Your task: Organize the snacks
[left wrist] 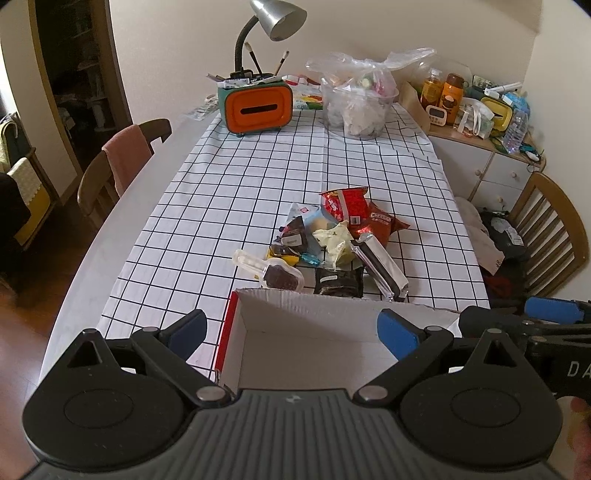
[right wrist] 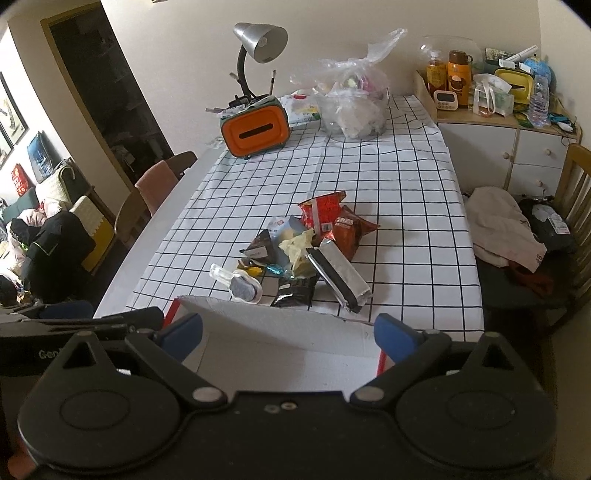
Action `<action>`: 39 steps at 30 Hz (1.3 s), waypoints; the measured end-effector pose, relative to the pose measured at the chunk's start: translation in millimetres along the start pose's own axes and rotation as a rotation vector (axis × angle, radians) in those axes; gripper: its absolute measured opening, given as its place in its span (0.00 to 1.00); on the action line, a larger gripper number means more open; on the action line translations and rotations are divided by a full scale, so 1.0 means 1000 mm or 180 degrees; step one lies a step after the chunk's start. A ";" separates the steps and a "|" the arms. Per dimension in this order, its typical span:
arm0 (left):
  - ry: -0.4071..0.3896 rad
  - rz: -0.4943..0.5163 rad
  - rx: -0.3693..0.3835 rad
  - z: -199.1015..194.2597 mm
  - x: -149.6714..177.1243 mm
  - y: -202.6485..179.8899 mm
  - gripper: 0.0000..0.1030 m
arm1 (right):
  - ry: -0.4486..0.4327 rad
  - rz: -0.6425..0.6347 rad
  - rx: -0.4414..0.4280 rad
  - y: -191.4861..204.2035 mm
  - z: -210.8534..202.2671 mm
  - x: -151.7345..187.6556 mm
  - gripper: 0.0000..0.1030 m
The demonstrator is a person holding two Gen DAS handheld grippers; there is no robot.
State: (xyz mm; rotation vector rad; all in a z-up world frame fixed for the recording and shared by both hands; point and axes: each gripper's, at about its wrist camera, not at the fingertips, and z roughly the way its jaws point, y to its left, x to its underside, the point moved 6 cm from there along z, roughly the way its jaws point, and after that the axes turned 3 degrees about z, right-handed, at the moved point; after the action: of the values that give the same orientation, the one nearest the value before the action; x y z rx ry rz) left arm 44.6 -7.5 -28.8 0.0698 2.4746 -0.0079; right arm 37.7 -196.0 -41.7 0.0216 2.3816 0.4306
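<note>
The snack pile [left wrist: 332, 240] lies mid-table on the checked tablecloth [left wrist: 229, 192], just beyond the far wall of the open white cardboard box [left wrist: 295, 354] with red outer sides: a red chip bag [left wrist: 345, 206] at the far end, a silver-wrapped cookie pack [left wrist: 380, 267] on the right, and a clear plastic-wrapped chocolate treat [left wrist: 273, 273] near the box's far-left corner. I hold my left gripper [left wrist: 295, 332] and right gripper [right wrist: 288, 334] spread wide and empty above the box. Far off stand an orange tissue box [left wrist: 258, 107] and a desk lamp [left wrist: 275, 18].

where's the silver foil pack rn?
In both views the silver foil pack lies at the snack pile's right edge, just beyond the white box's far wall.
</note>
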 end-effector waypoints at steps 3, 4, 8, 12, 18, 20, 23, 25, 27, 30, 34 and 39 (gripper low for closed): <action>0.0005 -0.0008 0.0013 0.000 -0.001 0.000 0.96 | -0.0005 0.0008 0.0004 -0.001 -0.001 0.000 0.97; 0.0008 -0.0008 0.0024 0.001 -0.002 0.000 0.96 | -0.0005 0.0011 0.0007 -0.001 0.000 -0.001 0.97; 0.0003 0.0012 0.0047 0.002 -0.002 0.001 0.96 | -0.0004 0.0038 0.0020 0.000 0.000 -0.001 0.96; 0.0031 -0.0015 0.0114 0.008 -0.004 0.005 0.96 | 0.0016 0.0080 0.0042 0.002 0.003 0.000 0.96; 0.0109 0.0038 0.0129 0.024 -0.007 0.018 0.96 | 0.0028 0.0148 0.0113 -0.004 0.017 -0.008 0.96; 0.0152 0.0028 0.0112 0.032 -0.012 0.025 0.96 | 0.0036 0.0111 0.0201 -0.007 0.024 -0.014 0.96; 0.0180 0.0039 0.0091 0.044 -0.022 0.036 0.96 | 0.0055 0.0108 0.0251 -0.010 0.033 -0.022 0.96; 0.0184 0.0064 0.0084 0.051 -0.029 0.041 0.96 | 0.0064 0.0083 0.0313 -0.012 0.041 -0.029 0.96; 0.0198 0.0090 0.0111 0.060 -0.038 0.046 0.96 | 0.0092 0.0050 0.0328 -0.012 0.051 -0.037 0.96; 0.0245 0.0117 0.0141 0.075 -0.052 0.053 0.96 | 0.0117 -0.0020 0.0403 -0.013 0.066 -0.050 0.96; 0.0423 0.0022 0.0214 0.103 -0.068 0.064 0.96 | 0.0270 -0.0102 0.0360 -0.018 0.095 -0.065 0.94; 0.0803 -0.0102 0.0296 0.145 -0.073 0.064 0.96 | 0.0566 -0.0134 0.0325 -0.031 0.133 -0.071 0.89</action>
State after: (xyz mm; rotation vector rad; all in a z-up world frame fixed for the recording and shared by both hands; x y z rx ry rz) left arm 194.7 49.7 -97.4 0.0750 2.7267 -0.1355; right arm 180.9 -194.9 -98.0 -0.0209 2.5725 0.3013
